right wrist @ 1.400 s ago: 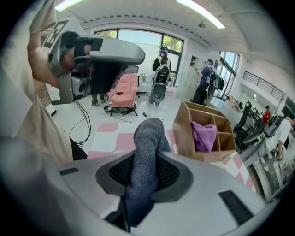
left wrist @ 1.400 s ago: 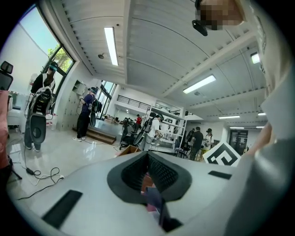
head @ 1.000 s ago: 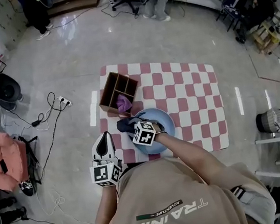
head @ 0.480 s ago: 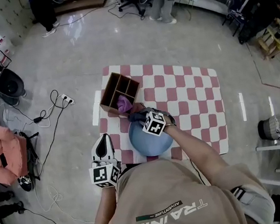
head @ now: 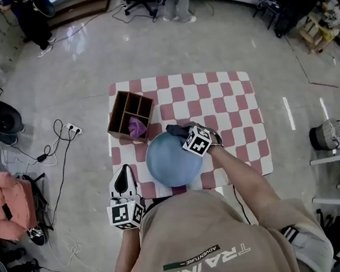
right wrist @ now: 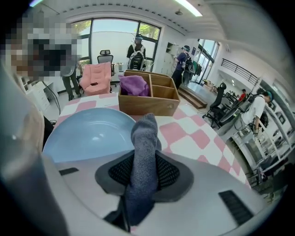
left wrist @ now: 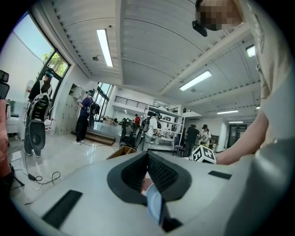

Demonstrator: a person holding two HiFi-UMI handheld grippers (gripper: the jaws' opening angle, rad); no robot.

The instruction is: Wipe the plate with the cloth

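A light blue plate (head: 167,159) lies near the front edge of the pink-and-white checked table (head: 235,110). My right gripper (head: 185,134) hangs over the plate's far right rim, shut on a dark grey cloth (head: 177,129). In the right gripper view the cloth (right wrist: 143,147) stands up between the pads, with the plate (right wrist: 87,133) just beyond to the left. My left gripper (head: 124,175) hovers off the table's front left corner, its jaws together and nothing gripped; its own view (left wrist: 147,156) looks out level across the room.
A wooden divided box (head: 130,114) with a purple cloth (head: 135,127) in one compartment stands just behind the plate on the left. Cables and a power strip (head: 68,129) lie on the floor at left. A basket (head: 324,137) and white shelf sit at right.
My right gripper has carried the cloth from the plate's left side across to its far right rim. The left gripper has stayed by the table's front left corner.
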